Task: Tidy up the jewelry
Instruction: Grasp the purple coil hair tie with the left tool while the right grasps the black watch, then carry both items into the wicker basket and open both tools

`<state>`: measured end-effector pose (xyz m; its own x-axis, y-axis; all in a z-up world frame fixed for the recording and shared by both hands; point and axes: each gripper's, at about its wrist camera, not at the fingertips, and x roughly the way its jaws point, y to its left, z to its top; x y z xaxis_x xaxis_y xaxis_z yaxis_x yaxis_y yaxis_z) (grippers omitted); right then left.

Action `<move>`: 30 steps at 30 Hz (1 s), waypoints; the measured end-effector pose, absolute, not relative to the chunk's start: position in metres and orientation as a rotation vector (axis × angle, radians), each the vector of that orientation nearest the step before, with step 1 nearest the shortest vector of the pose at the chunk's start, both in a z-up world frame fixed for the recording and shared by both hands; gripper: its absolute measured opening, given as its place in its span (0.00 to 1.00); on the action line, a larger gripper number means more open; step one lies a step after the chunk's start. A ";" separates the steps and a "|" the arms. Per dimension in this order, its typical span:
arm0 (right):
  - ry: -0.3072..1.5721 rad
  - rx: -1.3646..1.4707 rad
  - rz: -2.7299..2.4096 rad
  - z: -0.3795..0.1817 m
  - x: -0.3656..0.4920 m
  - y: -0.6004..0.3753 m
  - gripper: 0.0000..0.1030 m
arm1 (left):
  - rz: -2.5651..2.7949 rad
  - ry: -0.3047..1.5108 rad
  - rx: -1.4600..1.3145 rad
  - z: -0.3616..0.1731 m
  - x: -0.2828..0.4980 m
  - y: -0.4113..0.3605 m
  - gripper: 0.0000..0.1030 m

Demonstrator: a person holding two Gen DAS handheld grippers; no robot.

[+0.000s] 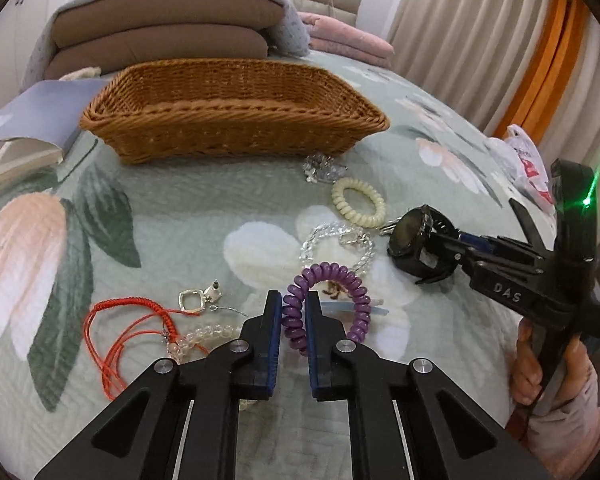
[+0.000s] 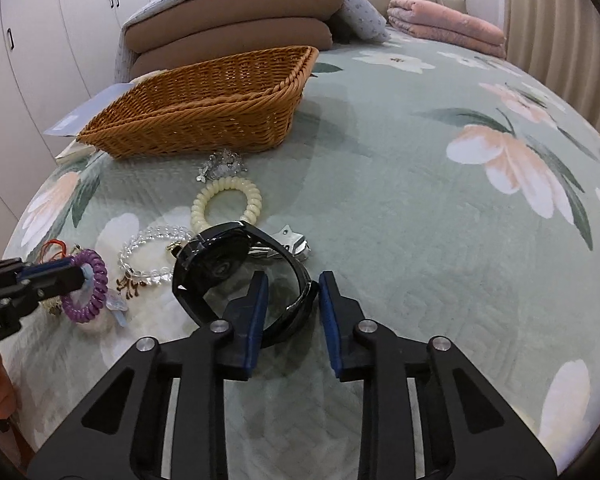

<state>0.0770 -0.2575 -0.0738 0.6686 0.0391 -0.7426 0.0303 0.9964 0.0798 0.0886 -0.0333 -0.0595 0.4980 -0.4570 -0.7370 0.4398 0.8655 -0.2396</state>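
My left gripper (image 1: pixel 293 300) is shut on a purple spiral hair tie (image 1: pixel 327 304), which stands upright between the pads on the bedspread; it also shows in the right wrist view (image 2: pixel 86 286). My right gripper (image 2: pixel 293 280) is around the black watch's (image 2: pixel 236 276) strap, with a gap still showing at the right pad. The watch also shows in the left wrist view (image 1: pixel 414 246). A wicker basket (image 1: pixel 236 112) stands behind the jewelry, with nothing visible inside. A cream spiral tie (image 1: pixel 359 202), a clear bead bracelet (image 1: pixel 336 246), a red cord (image 1: pixel 124 332) and a silver pendant (image 1: pixel 194 300) lie on the bedspread.
A crystal brooch (image 1: pixel 324 168) lies near the basket's front. A silver clip (image 2: pixel 294 240) lies behind the watch. A book (image 1: pixel 32 120) lies left of the basket. Pillows (image 1: pixel 164 32) and a pink blanket (image 2: pixel 448 26) are at the back. A plastic bag (image 1: pixel 520 160) is at right.
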 end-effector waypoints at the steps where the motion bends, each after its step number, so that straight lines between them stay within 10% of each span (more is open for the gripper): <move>1: 0.835 0.085 0.002 -0.073 0.076 -0.257 0.17 | -0.541 0.890 -0.024 -0.058 0.088 -0.033 0.11; 30: 0.552 0.082 0.059 0.061 0.106 -0.251 0.09 | -0.505 0.646 -0.172 0.056 0.144 -0.011 0.11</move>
<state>0.1064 -0.2508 0.0605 0.8497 0.0785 -0.5214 -0.0342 0.9950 0.0941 0.1443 -0.0107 0.0562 0.6832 -0.5003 -0.5319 0.3957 0.8658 -0.3062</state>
